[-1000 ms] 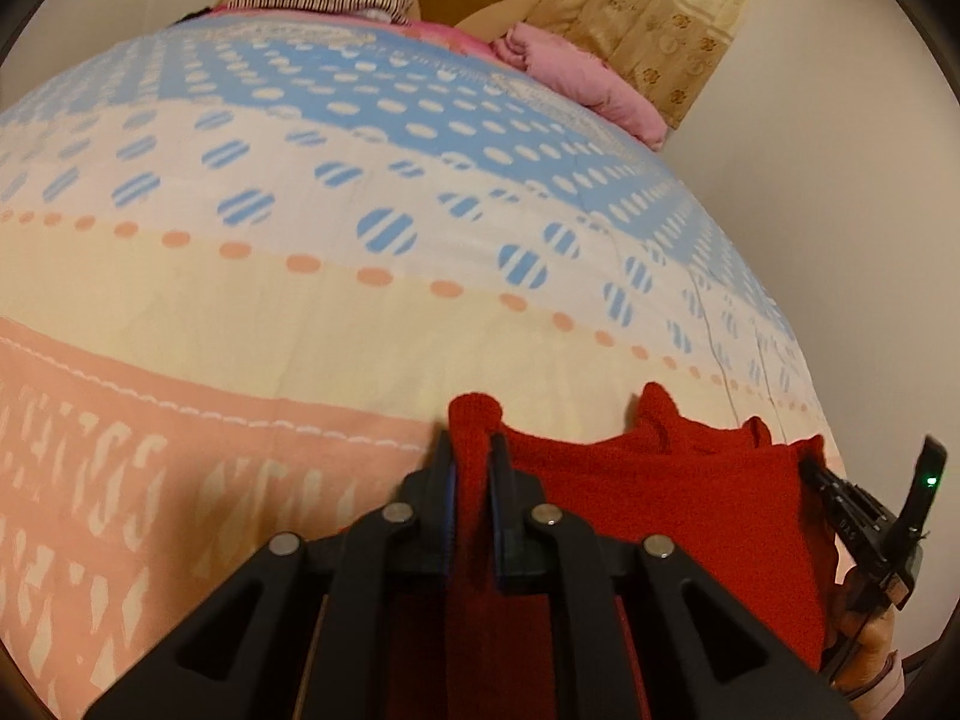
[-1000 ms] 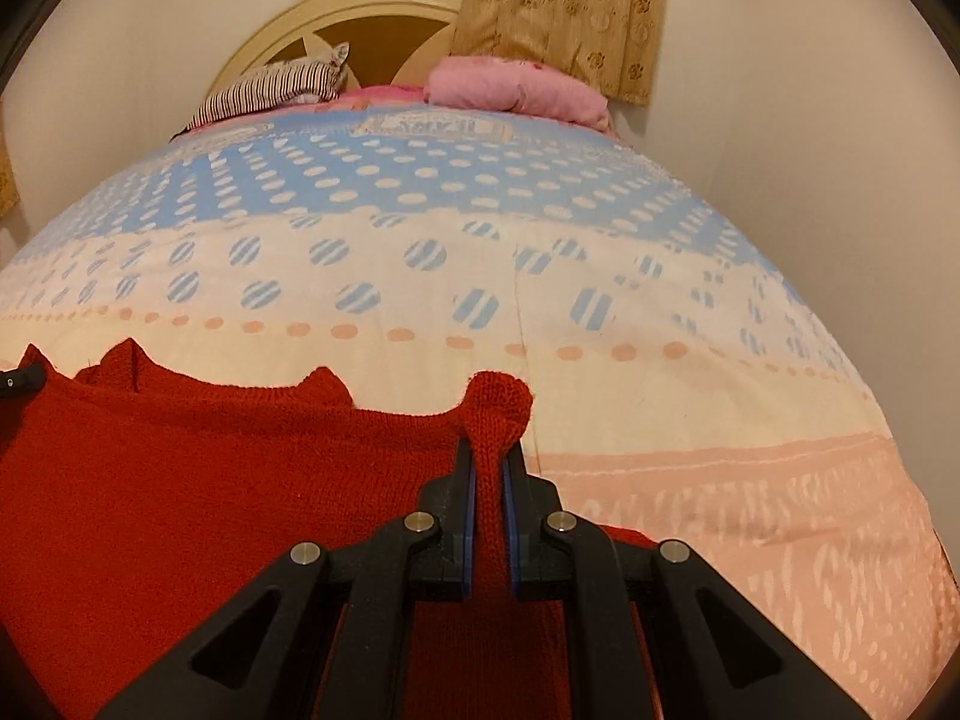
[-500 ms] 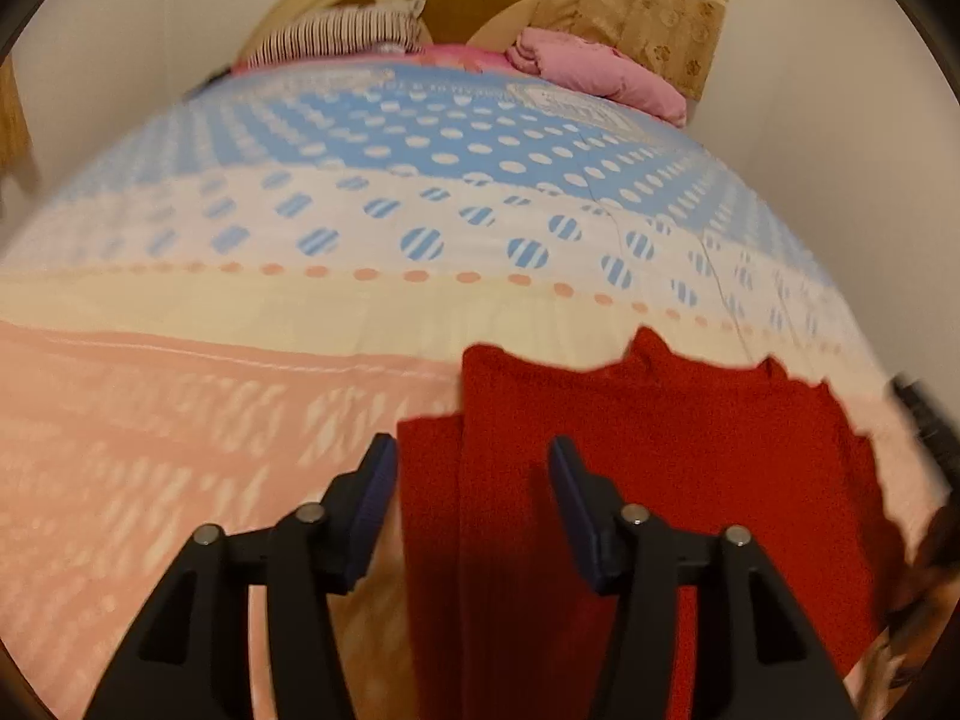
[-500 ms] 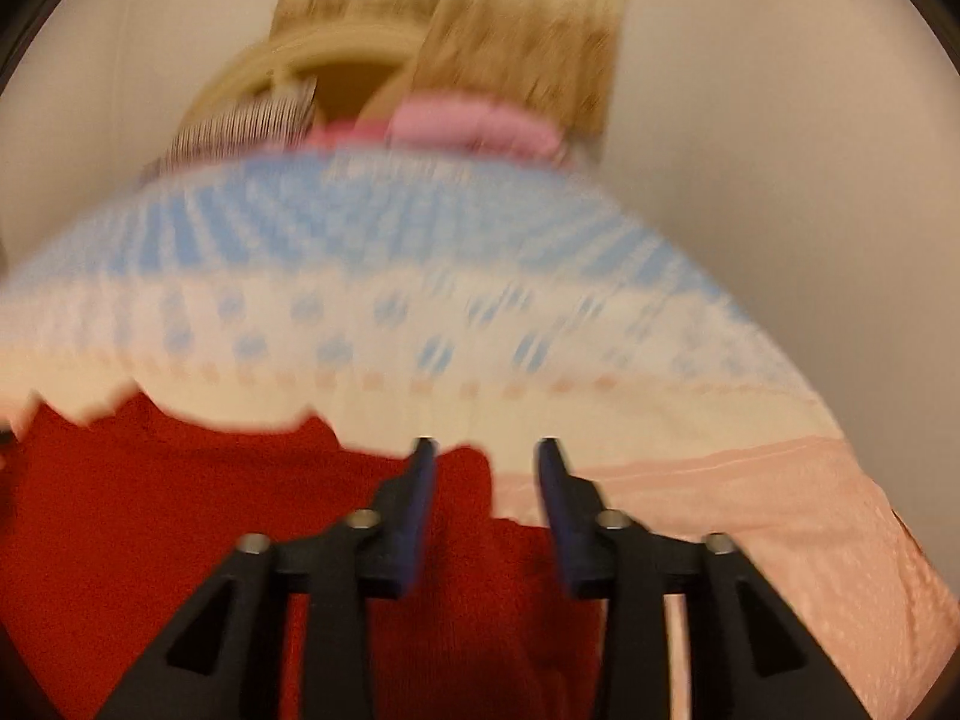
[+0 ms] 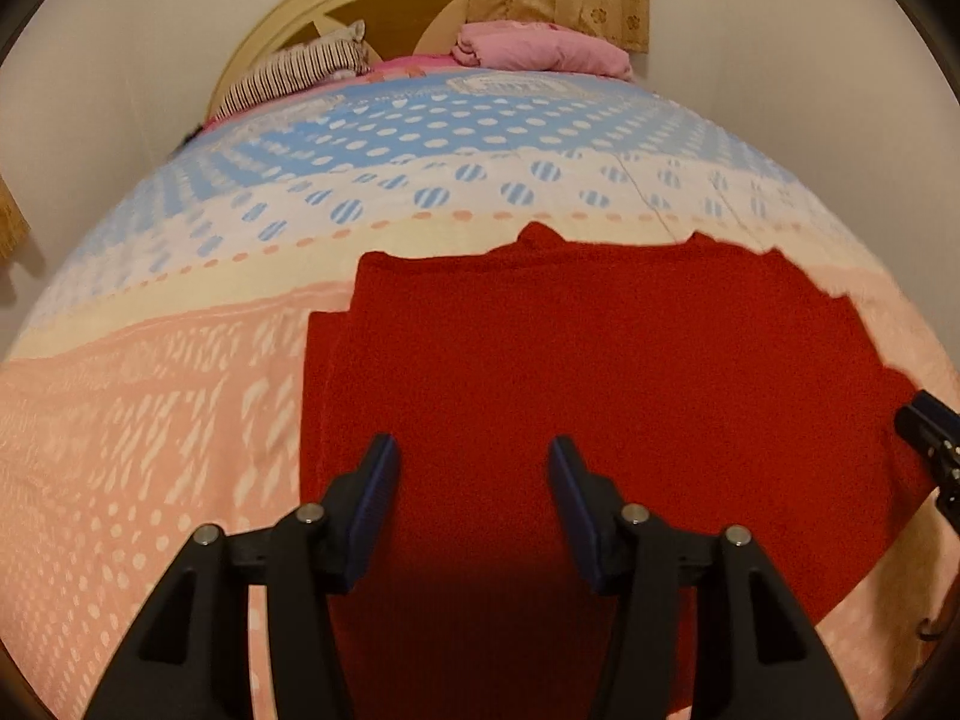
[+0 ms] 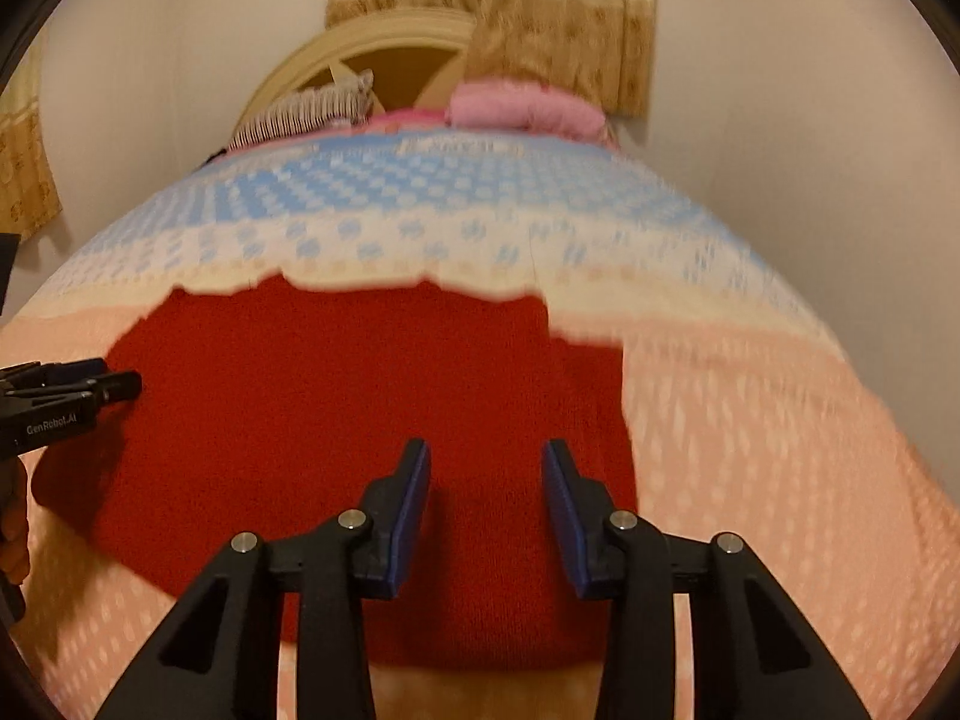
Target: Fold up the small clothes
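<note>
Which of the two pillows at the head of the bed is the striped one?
The left one, the striped pillow, is dark-and-white; the pink pillow to its right is plain.

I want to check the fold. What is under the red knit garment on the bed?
The red knit garment lies flat on the patterned bedspread. At its left edge a lower red layer peeks out. Anything else beneath is covered.

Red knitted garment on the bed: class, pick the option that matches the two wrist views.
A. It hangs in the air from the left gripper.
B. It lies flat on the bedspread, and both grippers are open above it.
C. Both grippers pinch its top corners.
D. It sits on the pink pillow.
B: the red knitted garment lies spread on the bedspread, with the left gripper and right gripper showing parted, empty fingers.
</note>
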